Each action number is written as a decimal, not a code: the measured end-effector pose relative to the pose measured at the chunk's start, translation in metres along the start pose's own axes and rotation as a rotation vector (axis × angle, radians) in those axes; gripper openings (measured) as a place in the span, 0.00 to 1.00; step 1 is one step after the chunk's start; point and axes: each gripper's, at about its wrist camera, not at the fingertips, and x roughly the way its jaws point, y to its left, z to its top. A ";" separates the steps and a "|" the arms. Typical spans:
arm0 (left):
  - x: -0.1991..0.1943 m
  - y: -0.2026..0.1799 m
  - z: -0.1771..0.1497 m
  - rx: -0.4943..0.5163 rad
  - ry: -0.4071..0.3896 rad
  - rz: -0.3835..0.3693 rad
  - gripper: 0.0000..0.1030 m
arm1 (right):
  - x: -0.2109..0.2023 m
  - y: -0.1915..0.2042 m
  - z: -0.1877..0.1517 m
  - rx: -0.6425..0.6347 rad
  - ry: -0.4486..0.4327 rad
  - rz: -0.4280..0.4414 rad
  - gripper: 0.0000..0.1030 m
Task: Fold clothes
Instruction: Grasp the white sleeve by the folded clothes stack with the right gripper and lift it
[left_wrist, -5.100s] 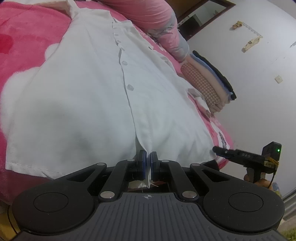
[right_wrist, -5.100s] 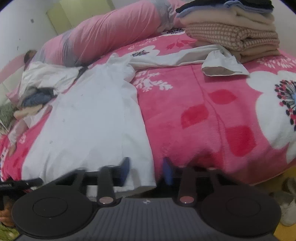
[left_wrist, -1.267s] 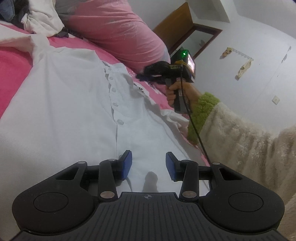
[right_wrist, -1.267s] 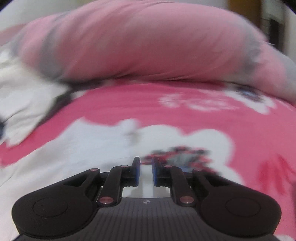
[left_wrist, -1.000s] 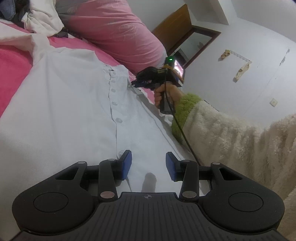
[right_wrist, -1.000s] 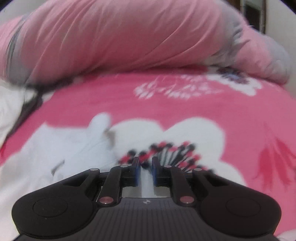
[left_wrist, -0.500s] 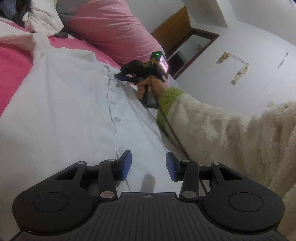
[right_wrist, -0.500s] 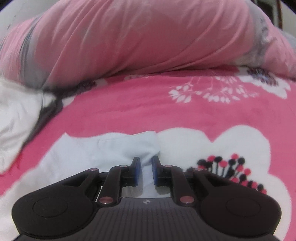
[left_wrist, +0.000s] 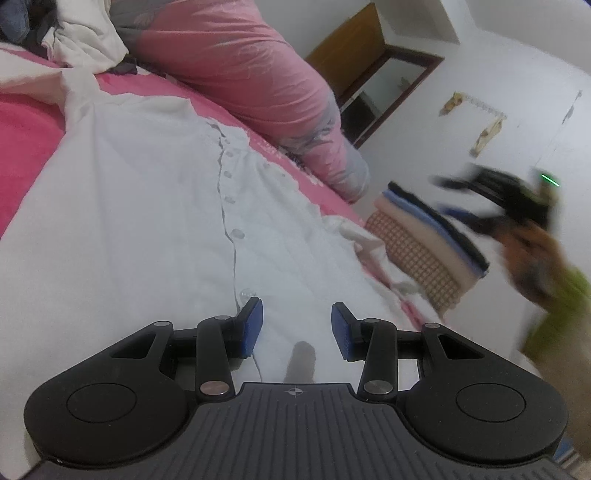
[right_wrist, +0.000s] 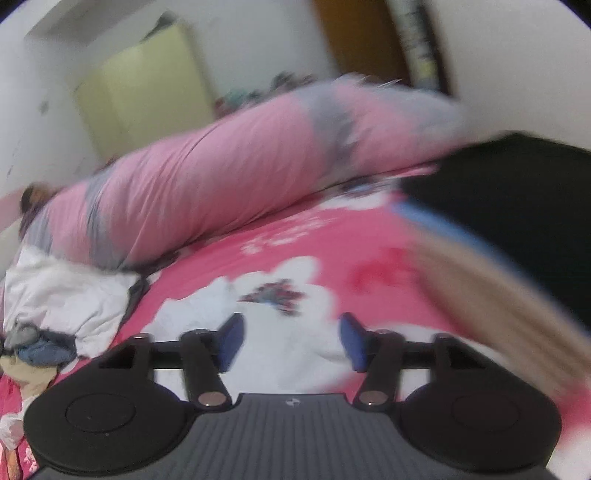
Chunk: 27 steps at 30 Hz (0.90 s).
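Both left gripper (left_wrist: 297, 325) and right gripper (right_wrist: 291, 341) fingers spread apart, empty.

We see a home bedroom: a bed under a pink fleece blanket with white flowers (right_wrist: 325, 236), a long pink-and-grey bolster pillow (left_wrist: 236, 70), a stack of folded garments (left_wrist: 424, 236), a brown wooden door (left_wrist: 347, 48) and white walls.
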 end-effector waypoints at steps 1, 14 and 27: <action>-0.001 -0.002 0.001 0.001 0.005 0.011 0.43 | -0.027 -0.016 -0.008 0.030 -0.018 -0.024 0.73; -0.018 -0.035 0.017 0.051 0.025 0.153 0.49 | -0.067 -0.075 -0.130 -0.005 0.039 -0.296 0.75; 0.004 -0.071 -0.010 0.125 0.137 0.230 0.50 | -0.001 -0.069 -0.154 -0.335 0.014 -0.398 0.03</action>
